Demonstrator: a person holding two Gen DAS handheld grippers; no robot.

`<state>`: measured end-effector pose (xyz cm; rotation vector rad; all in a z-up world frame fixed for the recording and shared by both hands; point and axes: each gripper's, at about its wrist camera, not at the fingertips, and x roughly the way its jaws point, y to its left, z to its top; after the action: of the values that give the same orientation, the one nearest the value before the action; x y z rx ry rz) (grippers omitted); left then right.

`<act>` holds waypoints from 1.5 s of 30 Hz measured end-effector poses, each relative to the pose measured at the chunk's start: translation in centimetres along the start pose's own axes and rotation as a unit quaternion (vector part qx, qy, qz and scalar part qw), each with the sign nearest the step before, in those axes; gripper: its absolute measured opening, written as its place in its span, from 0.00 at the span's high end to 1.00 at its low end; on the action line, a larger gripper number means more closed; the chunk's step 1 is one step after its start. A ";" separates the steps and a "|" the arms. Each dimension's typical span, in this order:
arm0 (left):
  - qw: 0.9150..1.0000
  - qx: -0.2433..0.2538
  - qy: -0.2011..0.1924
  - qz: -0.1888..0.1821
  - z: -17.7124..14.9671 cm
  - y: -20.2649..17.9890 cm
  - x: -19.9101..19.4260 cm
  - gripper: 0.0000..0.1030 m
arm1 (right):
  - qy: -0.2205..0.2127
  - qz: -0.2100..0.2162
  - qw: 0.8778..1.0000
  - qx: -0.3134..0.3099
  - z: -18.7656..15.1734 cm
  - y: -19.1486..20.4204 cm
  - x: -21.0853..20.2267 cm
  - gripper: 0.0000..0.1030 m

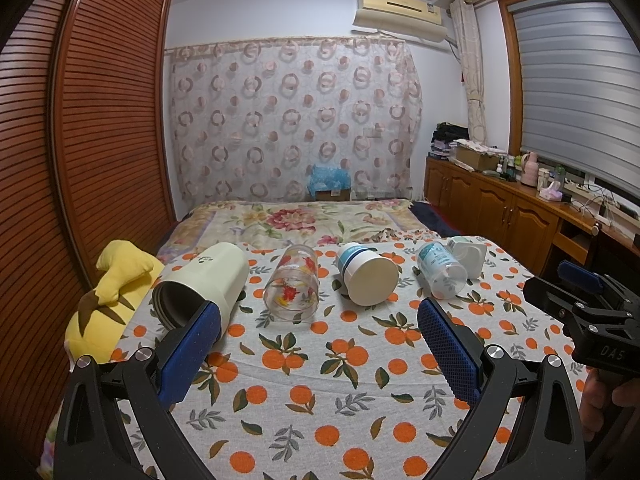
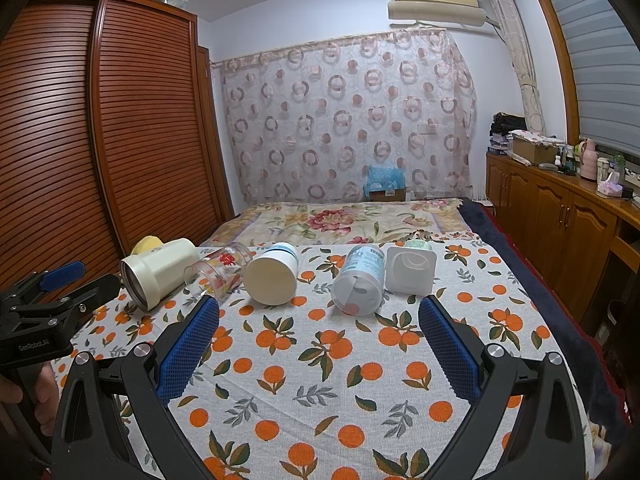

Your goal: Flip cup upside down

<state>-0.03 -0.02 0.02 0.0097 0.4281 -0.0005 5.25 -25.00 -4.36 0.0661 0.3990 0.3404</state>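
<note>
Here, left gripper [image 1: 320, 344], right gripper [image 2: 320, 344], both agape, level

"DAS" and "GenRobot.AI" on hand-held gripper [image 1: 592, 312] bodies

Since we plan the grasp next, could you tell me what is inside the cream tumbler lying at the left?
The cream tumbler lies on its side, mouth toward the cameras. Only a dark, ridged inner wall shows, with no visible contents; its far bottom is in shadow.

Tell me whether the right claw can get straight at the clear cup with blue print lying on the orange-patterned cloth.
Probably yes. The right claw is open, and the clear cup with blue print lies on its side just ahead, with only bare cloth between them.
</note>
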 end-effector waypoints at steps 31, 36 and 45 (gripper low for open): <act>0.994 0.049 0.074 -0.062 0.6 -2.5 7.2 0.08 | 0.050 -0.017 0.998 -0.032 4.6 -5.5 6.7 0.09; 0.990 0.053 0.095 -0.085 1.0 -3.3 9.4 0.08 | 0.074 -0.025 0.997 -0.026 6.5 -7.8 9.0 0.13; 0.984 0.059 0.121 -0.115 2.5 -4.2 12.2 0.08 | 0.152 -0.025 0.988 0.007 9.2 -11.7 15.6 0.22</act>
<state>12.14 -4.21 -2.79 0.0788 0.6699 -0.2539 26.00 -30.66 -3.19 0.0180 0.7035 0.2977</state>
